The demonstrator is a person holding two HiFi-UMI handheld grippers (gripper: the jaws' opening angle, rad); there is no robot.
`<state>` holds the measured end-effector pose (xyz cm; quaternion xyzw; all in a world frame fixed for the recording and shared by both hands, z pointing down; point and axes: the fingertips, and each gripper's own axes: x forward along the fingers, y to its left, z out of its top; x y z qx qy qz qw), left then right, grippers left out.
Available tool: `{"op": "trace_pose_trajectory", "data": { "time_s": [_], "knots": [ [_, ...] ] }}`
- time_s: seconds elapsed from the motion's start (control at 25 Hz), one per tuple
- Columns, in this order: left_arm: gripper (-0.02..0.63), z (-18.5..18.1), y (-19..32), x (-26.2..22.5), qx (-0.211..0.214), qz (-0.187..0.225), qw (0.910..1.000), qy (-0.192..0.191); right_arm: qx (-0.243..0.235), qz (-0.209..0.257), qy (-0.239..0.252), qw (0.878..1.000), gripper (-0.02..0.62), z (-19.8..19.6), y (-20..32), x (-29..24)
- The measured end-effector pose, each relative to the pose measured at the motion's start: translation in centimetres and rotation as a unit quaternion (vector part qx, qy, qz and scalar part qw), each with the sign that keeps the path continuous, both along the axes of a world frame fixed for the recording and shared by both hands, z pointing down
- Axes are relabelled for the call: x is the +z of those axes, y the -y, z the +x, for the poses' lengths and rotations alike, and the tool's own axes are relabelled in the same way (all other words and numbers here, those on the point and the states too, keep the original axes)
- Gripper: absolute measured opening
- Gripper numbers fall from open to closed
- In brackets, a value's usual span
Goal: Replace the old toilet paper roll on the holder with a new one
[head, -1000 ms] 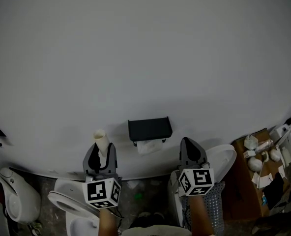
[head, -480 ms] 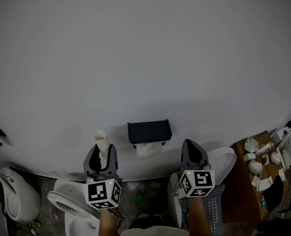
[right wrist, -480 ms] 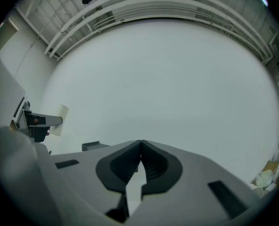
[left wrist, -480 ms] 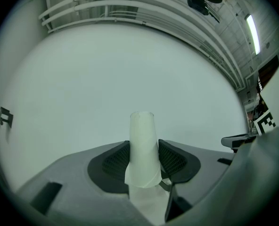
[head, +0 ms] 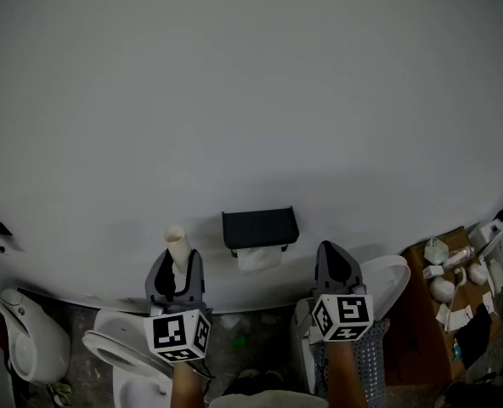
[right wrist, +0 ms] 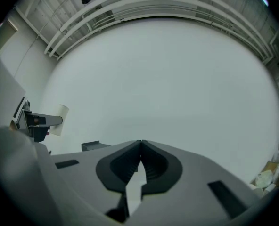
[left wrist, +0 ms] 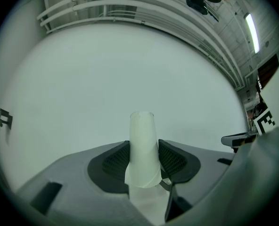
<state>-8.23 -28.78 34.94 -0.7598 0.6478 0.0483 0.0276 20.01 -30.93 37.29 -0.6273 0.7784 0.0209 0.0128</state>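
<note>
The left claw (left wrist: 143, 145) is closed on a pale cardboard tube (left wrist: 142, 135). Its two pads press the tube's lower part from both sides. This tube looks like the core of the used toilet paper roll, with one loose wrap of paper at its base. The right claw (right wrist: 140, 145) is shut with nothing between its jaws.

The tube stands nearly upright. Its long axis runs up and down, across the line of the jaws, and its open end points up and rises well above the claw tips. In the head view it leans a little away from the person, towards the wall (head: 251, 100).

The black holder (head: 260, 226) is fixed on the wall ahead, to the right of the left claw and to the left of the right claw, so it lies between them and apart from both. A piece of white paper (head: 258, 258) hangs just under its cover. I cannot tell whether a roll sits inside.

In my judgement the step in hand is the removal of the old roll: the core is off the holder and must be put away somewhere. After that, the empty right claw is free to take a new roll, but no view shows one. A new roll would probably need its axis level along the wall to fit the holder.
</note>
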Motion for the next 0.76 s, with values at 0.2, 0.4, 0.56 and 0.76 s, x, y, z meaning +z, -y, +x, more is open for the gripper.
{"op": "trace_pose_trajectory", "data": {
  "time_s": [0.2,0.4,0.56,0.76],
  "knots": [
    [0.19,0.01,0.13,-0.08,0.001,0.0,1.0,0.001,-0.002,0.0,-0.001,1.0,-0.009,-0.3,0.06,-0.11],
    [0.19,-0.04,0.22,-0.06,0.003,0.001,1.0,0.004,-0.001,-0.001,0.0,1.0,-0.009,-0.48,0.14,0.03],
    [0.19,-0.03,0.2,-0.02,0.004,0.001,1.0,0.004,-0.001,-0.002,-0.001,1.0,-0.009,-0.46,0.15,0.07],
    [0.19,0.0,0.13,-0.03,0.004,0.001,1.0,0.004,0.001,0.0,-0.001,1.0,-0.009,-0.23,0.09,-0.1]
  ]
}}
